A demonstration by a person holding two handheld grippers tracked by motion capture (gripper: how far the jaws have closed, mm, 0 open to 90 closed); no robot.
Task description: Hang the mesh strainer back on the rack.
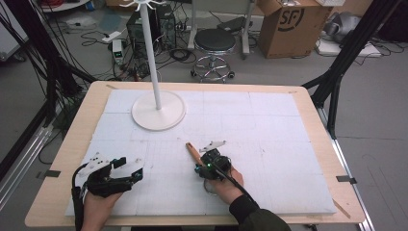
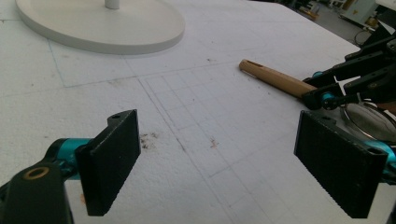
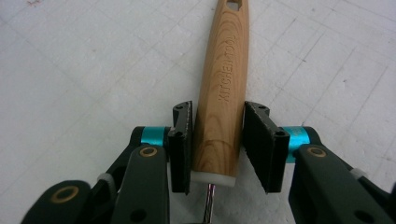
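A kitchen tool with a wooden handle (image 3: 226, 70) lies on the white foam mat (image 1: 269, 125) near the table's middle. The handle is stamped "KITCHEN TOOL" and has a hole at its far end. My right gripper (image 3: 217, 135) is shut on the handle's thick end, just above a white collar, both pads against the wood. In the high view the handle (image 1: 192, 150) sticks out up and left from the right gripper (image 1: 199, 161). The tool's round metal head (image 2: 369, 119) lies behind the jaws. At the front left my left gripper (image 1: 129, 168) rests open, nothing between its fingers (image 2: 112, 158).
A white stand with a round base (image 1: 159, 110) and a tall thin pole stands at the mat's back left. The wooden table rim (image 1: 62, 159) frames the mat. Beyond the table are a black stool (image 1: 215, 41), a cardboard box (image 1: 293, 24) and cables on the floor.
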